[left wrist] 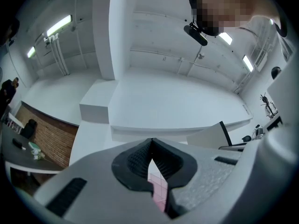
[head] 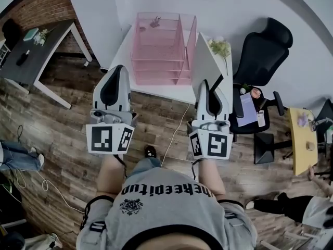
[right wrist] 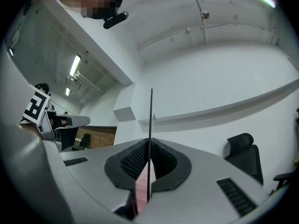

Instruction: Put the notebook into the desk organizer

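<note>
A pink wire desk organizer (head: pixel 158 48) with several tiers stands on a white table (head: pixel 171 90) against the wall. My right gripper (head: pixel 209 85) is shut on a thin white notebook (head: pixel 205 61), held upright on edge just right of the organizer. In the right gripper view the notebook (right wrist: pixel 150 125) shows as a thin dark line rising from between the closed jaws of the gripper (right wrist: pixel 149 146). My left gripper (head: pixel 117 71) hovers at the organizer's left front corner, shut and empty. In the left gripper view the gripper (left wrist: pixel 152 143) has its tips touching, with pink organizer (left wrist: pixel 158 185) showing below them.
A black office chair (head: pixel 263 51) stands right of the table, and a second seat (head: pixel 250 111) holds papers. Flowers (head: pixel 221 47) sit at the table's right end. A dark desk (head: pixel 31 51) is far left, a yellow table (head: pixel 302 139) far right. A cable (head: pixel 177 129) crosses the wood floor.
</note>
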Demonstrator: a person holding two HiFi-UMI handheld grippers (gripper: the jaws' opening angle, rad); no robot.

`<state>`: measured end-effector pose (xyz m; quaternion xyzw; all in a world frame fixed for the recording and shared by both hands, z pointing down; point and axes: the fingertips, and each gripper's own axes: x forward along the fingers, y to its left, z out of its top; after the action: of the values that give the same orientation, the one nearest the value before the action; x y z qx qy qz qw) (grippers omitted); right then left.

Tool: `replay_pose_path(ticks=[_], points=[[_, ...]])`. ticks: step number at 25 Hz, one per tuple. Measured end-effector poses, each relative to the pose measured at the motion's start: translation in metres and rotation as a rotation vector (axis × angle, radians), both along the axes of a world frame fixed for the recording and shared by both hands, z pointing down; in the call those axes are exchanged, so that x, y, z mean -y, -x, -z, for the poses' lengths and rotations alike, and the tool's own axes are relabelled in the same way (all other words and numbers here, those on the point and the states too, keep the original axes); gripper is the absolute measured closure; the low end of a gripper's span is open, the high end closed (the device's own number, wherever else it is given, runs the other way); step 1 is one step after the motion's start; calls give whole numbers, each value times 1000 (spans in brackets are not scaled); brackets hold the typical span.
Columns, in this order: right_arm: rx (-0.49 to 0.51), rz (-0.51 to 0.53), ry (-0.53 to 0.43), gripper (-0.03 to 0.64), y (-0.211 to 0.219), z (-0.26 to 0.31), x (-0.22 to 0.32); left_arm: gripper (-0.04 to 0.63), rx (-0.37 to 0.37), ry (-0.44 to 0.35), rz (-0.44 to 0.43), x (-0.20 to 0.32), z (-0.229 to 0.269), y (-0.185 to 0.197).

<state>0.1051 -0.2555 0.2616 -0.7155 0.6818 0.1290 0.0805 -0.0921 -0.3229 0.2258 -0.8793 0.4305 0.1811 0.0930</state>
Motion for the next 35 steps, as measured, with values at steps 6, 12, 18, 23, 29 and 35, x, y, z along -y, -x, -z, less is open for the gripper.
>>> replay_pose_path(ticks=[6, 12, 18, 23, 29, 35], points=[[1, -40, 10, 607, -9, -4, 48, 592, 18, 13, -35, 54, -5, -10], [5, -89, 13, 607, -18, -7, 87, 592, 30, 7, -76, 100, -8, -19], [16, -136, 30, 607, -28, -16, 116, 592, 30, 4, -120, 133, -11, -27], [33, -170, 66, 607, -43, -31, 133, 592, 55, 8, -141, 149, -20, -35], [83, -183, 136, 607, -62, -64, 148, 592, 56, 43, -149, 161, -33, -44], [156, -129, 191, 607, -85, -93, 168, 592, 61, 68, -107, 165, -40, -55]])
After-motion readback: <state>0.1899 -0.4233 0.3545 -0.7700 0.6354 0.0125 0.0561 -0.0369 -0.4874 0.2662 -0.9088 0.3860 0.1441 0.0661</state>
